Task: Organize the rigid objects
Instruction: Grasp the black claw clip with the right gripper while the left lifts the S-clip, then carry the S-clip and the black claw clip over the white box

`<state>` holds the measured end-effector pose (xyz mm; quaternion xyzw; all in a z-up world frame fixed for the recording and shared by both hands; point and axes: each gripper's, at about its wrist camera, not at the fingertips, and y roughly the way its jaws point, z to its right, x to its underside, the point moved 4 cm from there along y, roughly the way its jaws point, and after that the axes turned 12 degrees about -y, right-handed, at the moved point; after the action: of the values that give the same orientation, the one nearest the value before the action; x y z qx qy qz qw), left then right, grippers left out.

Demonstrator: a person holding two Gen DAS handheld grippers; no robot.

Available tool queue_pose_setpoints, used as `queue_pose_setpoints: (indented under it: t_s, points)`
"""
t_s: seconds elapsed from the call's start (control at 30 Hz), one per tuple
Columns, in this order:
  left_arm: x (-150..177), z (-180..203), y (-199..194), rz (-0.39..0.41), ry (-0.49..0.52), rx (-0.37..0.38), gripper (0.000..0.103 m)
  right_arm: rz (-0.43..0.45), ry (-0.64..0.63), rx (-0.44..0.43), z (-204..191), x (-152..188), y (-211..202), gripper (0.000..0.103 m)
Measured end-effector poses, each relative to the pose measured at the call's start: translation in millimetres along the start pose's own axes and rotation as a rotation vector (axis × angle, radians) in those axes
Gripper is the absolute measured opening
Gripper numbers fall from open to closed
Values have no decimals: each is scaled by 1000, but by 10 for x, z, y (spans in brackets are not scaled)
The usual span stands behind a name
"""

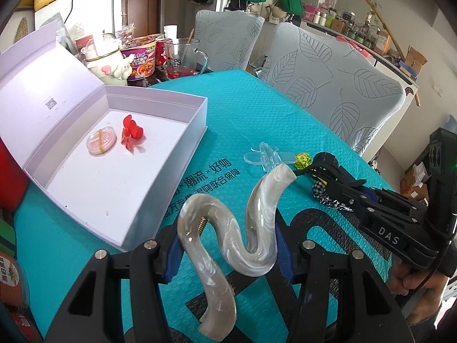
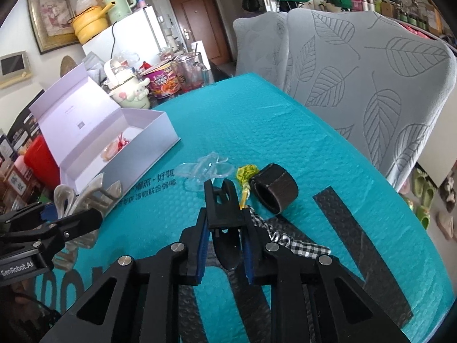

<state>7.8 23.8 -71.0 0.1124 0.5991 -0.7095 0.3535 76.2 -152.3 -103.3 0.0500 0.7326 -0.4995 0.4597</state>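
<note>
1. The left gripper is closed partway on a pearly wavy hair clip, its blue pads pressing the clip's lower curves while the rest snakes up and forward above the teal-covered bench.
2. That clip looks like hard, glossy resin: stiff and light, but slick and likely to crack if dropped. I would say the broad bends are the safest hold.
3. The right gripper is clamped fully down on a black hair clip, which stands up between its pads. It appears to be rigid plastic with a spring, so a grip on its flat sides should suit it.
4. To the far left, the open white box already holds a round pink case and a red clip.
5. Left on the bench, just beyond the right gripper, are a clear clip, a yellow-green hair tie, a dark ring-shaped band and a checked fabric piece.
</note>
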Motion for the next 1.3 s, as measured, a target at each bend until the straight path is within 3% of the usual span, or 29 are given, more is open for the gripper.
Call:
queue_pose_setpoints:
  t_s: [0.83,1.3]
  points:
    - [-100,-267,-668,164,-53,-68,54,114,-199,-16,-539,-380,-439,21]
    - [-415,-566,-973,253,-82,-146,54,176,-341,-152,-1042,-815,-471,21]
